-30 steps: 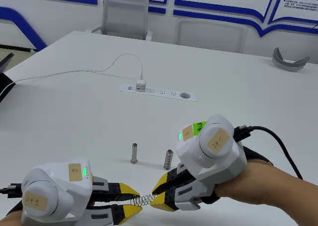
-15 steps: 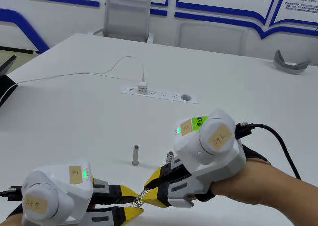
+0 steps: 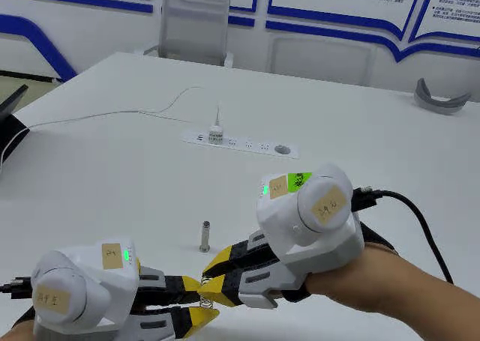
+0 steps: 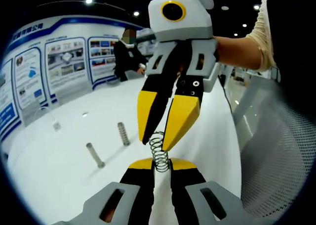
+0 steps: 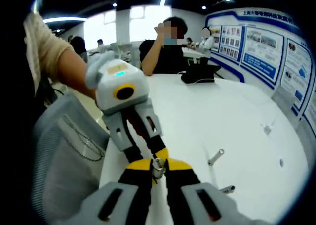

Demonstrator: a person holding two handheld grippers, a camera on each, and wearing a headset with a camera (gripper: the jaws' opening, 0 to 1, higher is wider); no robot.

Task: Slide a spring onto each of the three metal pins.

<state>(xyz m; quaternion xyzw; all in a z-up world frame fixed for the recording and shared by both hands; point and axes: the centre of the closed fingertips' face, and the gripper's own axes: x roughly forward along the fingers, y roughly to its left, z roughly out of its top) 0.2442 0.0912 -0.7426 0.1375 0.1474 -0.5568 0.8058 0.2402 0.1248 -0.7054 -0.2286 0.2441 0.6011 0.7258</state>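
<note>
A short metal spring [image 3: 204,302] is pinched between both grippers low in the head view. My left gripper [image 3: 196,308] is shut on its lower end, with the spring [image 4: 159,151] rising from the jaws in the left gripper view. My right gripper [image 3: 210,275] reaches in from the right, its yellow fingers [image 4: 180,116] closed on the spring's upper end. The right gripper view shows that end of the spring [image 5: 158,168] between its own tips [image 5: 157,165]. A bare pin [image 3: 205,236] stands just beyond the grippers. Beside the bare pin [image 4: 94,155] stands a second pin wearing a spring [image 4: 123,133].
A white power strip [image 3: 240,142] with a plugged white cable [image 3: 112,115] lies mid-table. A grey chair [image 3: 193,22] stands at the far edge and a grey band [image 3: 439,97] rests at the right. A black cable [image 3: 420,213] trails from my right gripper.
My right gripper has moved left and closer to the left gripper, now covering the spring-wearing pin in the head view. The spring between the grippers looks shorter.
</note>
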